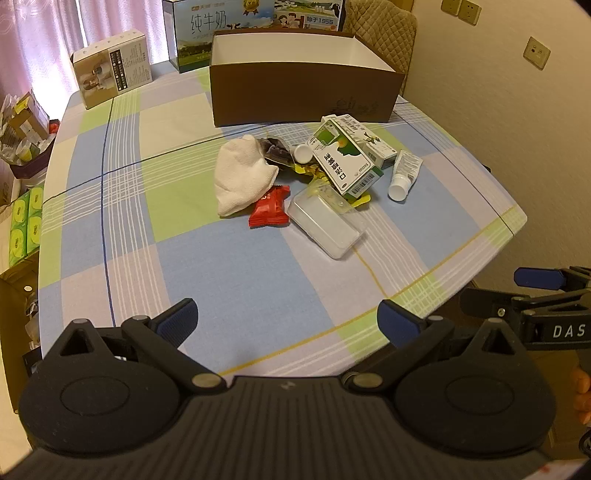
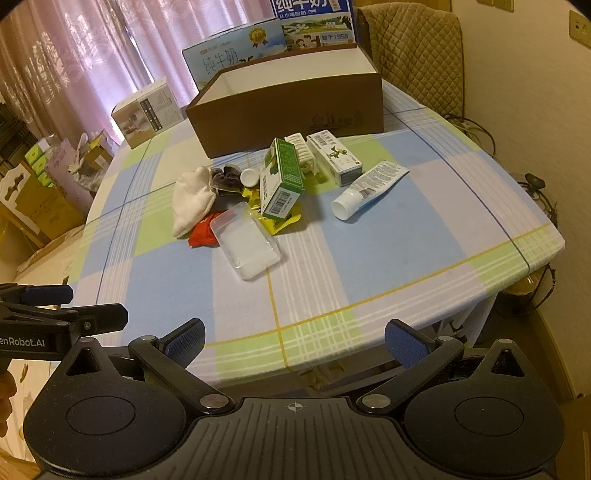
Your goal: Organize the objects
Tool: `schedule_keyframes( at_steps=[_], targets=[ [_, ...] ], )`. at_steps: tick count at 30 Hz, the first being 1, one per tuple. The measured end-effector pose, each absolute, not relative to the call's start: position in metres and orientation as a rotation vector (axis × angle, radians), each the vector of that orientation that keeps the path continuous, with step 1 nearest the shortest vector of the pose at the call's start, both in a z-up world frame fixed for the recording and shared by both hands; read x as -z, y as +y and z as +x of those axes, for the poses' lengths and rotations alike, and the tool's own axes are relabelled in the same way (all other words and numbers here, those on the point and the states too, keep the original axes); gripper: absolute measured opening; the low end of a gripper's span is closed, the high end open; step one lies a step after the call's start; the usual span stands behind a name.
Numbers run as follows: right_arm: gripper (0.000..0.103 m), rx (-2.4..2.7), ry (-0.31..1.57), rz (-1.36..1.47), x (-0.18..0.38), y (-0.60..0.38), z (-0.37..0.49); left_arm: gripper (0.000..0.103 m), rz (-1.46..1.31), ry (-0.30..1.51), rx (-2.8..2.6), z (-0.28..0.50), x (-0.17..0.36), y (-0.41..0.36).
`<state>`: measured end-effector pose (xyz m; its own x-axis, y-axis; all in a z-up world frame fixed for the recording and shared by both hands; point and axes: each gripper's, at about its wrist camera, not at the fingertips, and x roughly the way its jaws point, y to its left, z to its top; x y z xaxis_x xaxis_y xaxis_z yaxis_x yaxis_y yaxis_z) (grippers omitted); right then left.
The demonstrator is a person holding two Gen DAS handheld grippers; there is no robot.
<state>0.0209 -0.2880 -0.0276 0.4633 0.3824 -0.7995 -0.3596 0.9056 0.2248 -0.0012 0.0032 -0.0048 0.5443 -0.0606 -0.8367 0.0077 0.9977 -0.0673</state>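
Both grippers hang with jaws spread wide and nothing between them, above the near edge of the tabletop (image 1: pixel 110 221). The left gripper (image 1: pixel 286 319) and the right gripper (image 2: pixel 294 341) sit side by side, each catching the other at the margin of its view.

The clutter lies well beyond the jaws, heaped near the middle of the checked cloth. Nearest is a clear plastic case (image 1: pixel 325 225), touching a red packet (image 1: pixel 269 211) on its left. A white cloth (image 1: pixel 242 177) is bunched behind the packet, beside a dark wrapper (image 1: pixel 275 151) and a small white cap (image 1: pixel 302 152). A green-and-white box (image 1: pixel 345 162) leans tilted over yellow wrappers (image 1: pixel 314 175), with a second white carton (image 1: pixel 373 142) behind it. A white tube (image 1: pixel 404 175) lies apart toward the right edge, cap pointing at the camera.

Farther back stands an open brown box (image 1: pixel 303 96), toward the far edge. A small carton (image 1: pixel 112 68) sits at the far left corner, milk cartons (image 1: pixel 207 26) behind.
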Motion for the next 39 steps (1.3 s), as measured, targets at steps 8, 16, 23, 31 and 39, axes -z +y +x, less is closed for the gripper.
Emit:
schedule_keyframes(
  at_steps=[8,16,23,31,39],
  targets=[
    [0.101,-0.456,0.990,0.026,0.027,-0.289,0.024,0.102,-0.057,0.995,0.042,-0.001,0.005,0.003],
    [0.101,-0.455,0.990,0.027,0.029,-0.291,0.027,0.102,-0.058,0.997,0.042,-0.001,0.005,0.004],
    [0.101,-0.455,0.991,0.027,0.030,-0.292,0.031,0.102,-0.058,1.000,0.040,0.000,0.006,0.005],
    [0.101,-0.459,0.992,0.028,0.031,-0.293,0.034,0.102,-0.062,1.008,0.036,0.001,0.009,0.006],
    [0.101,-0.462,1.006,0.035,0.035,-0.298,0.051,0.102,-0.074,1.033,0.030,0.026,0.012,-0.004]
  ],
)
